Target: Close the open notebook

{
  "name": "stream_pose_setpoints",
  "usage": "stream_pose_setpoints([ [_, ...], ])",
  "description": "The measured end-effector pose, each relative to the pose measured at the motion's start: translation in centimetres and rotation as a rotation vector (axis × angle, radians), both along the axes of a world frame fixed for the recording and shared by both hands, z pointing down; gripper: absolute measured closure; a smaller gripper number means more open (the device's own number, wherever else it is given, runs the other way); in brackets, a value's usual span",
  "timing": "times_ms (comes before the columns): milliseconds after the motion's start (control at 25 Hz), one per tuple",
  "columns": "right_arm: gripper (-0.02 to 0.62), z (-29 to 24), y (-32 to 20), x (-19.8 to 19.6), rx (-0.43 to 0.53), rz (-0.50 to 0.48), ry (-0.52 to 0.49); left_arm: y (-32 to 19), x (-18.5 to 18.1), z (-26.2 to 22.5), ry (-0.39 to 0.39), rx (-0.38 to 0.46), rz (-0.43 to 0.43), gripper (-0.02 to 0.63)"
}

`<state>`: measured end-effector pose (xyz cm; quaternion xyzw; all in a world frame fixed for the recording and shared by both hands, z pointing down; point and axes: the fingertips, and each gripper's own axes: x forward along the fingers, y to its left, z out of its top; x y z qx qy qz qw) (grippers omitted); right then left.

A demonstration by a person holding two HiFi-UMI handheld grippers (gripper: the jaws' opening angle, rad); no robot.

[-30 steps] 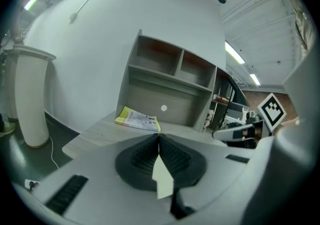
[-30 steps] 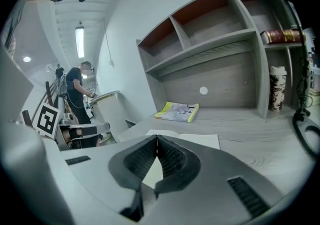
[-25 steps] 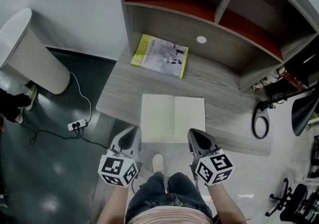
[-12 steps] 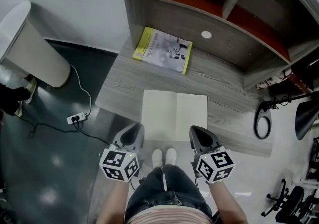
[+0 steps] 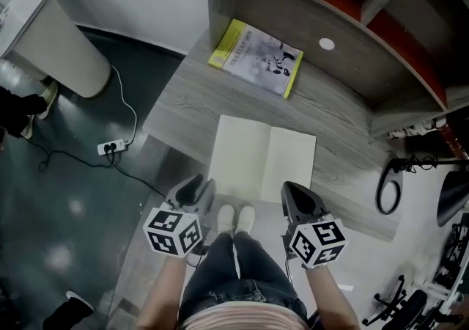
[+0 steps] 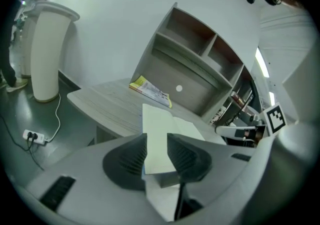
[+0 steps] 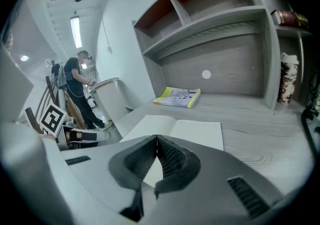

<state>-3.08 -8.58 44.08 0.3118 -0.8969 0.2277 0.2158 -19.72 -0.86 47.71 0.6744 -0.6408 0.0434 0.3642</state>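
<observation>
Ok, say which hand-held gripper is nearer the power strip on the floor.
Left. The left hand-held gripper sits right of the power strip in the head view; the right hand-held gripper is farther right.

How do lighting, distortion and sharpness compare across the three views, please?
Head view: even light, sharp, the shelf bowing slightly. Left gripper view: heavy fisheye, black corners, the notebook washed pale. Right gripper view: same fisheye and corners, a ceiling lamp glaring.

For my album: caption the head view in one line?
Left gripper, jaws just opening and empty, and shut right gripper face an open notebook on the desk.
</observation>
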Motion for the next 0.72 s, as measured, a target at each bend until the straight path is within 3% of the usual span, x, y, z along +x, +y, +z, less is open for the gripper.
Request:
stream_pose_setpoints([
  [280, 0.588, 1.2, 0.1, 0.0, -0.031, -0.035, 0.020, 0.4, 0.1, 1.9, 0.070, -0.061, -0.041, 0.462],
  [720, 0.588, 2.7, 0.0, -0.8, -0.054, -0.090, 0.054, 0.9, 0.2, 4.4, 0.181, -0.101, -0.072, 0.457],
])
